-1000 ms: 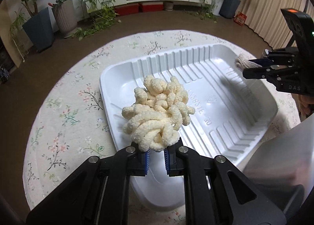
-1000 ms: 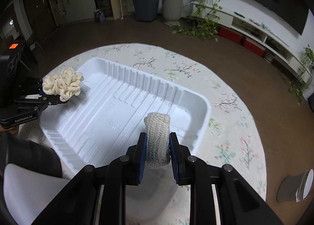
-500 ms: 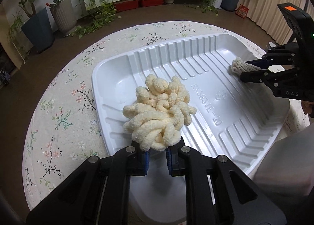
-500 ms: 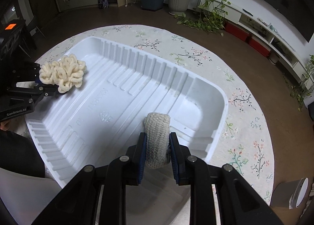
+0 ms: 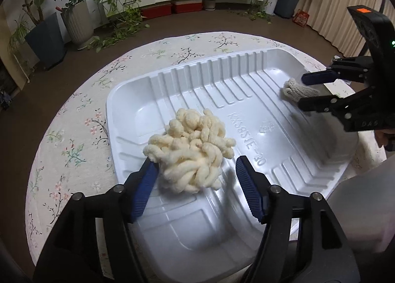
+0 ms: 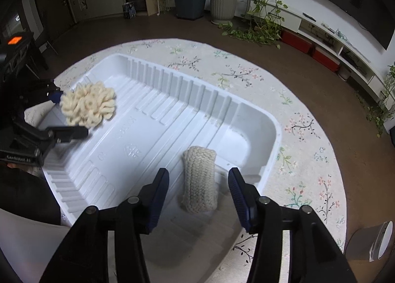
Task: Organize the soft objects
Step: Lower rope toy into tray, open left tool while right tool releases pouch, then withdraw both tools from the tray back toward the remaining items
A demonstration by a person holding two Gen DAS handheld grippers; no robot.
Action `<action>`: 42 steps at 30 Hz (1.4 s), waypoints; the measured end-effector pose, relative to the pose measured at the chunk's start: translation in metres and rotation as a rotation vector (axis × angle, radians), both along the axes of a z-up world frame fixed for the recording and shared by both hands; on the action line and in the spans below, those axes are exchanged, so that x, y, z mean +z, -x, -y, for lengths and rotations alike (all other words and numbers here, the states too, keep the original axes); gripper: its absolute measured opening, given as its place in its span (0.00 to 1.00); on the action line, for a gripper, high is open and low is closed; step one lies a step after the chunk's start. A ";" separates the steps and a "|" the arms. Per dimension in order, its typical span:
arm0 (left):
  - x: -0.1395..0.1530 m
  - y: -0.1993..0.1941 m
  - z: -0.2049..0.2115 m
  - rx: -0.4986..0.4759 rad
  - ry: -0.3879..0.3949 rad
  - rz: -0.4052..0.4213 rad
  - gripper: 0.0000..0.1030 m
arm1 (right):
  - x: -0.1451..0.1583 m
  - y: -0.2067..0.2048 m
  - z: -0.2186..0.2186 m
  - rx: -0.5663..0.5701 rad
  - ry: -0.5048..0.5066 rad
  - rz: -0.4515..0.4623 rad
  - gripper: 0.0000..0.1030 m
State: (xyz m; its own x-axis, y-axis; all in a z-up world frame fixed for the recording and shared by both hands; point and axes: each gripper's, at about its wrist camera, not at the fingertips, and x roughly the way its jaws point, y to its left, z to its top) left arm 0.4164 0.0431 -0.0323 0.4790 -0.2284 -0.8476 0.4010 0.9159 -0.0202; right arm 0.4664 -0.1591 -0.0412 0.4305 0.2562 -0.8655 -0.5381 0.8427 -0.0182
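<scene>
- My left gripper [image 5: 195, 179] is opening to release the cream looped-yarn bundle [image 5: 190, 149] at the white tray's [image 5: 246, 73] one end.
- My right gripper [image 6: 198, 194] is opening too; the knitted roll [image 6: 200, 179] lies free between its jaws at the opposite end, keeping them apart.

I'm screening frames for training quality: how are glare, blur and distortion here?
Left wrist: fisheye bends the round table; the white tray is bright, near blown out. Right wrist: sharp knitted roll, dark vignetted corners, slightly blurred yarn bundle.

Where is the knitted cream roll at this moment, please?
In the right wrist view, the knitted cream roll lies inside the white tray near its right corner, between the opening jaws of the right gripper, far from the loopy yarn bundle.
</scene>
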 end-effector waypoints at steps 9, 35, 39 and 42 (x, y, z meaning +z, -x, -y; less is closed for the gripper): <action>0.019 0.001 -0.018 0.065 0.069 0.054 0.68 | 0.013 0.002 0.005 -0.016 -0.025 0.042 0.52; 0.061 0.130 -0.095 0.275 0.236 0.124 0.71 | 0.056 0.079 0.090 -0.236 -0.142 0.113 0.52; 0.067 0.176 -0.100 0.286 0.240 0.151 0.72 | 0.062 0.121 0.102 -0.247 -0.158 0.123 0.56; 0.068 0.205 -0.104 0.303 0.245 0.149 0.72 | 0.064 0.148 0.111 -0.261 -0.176 0.124 0.57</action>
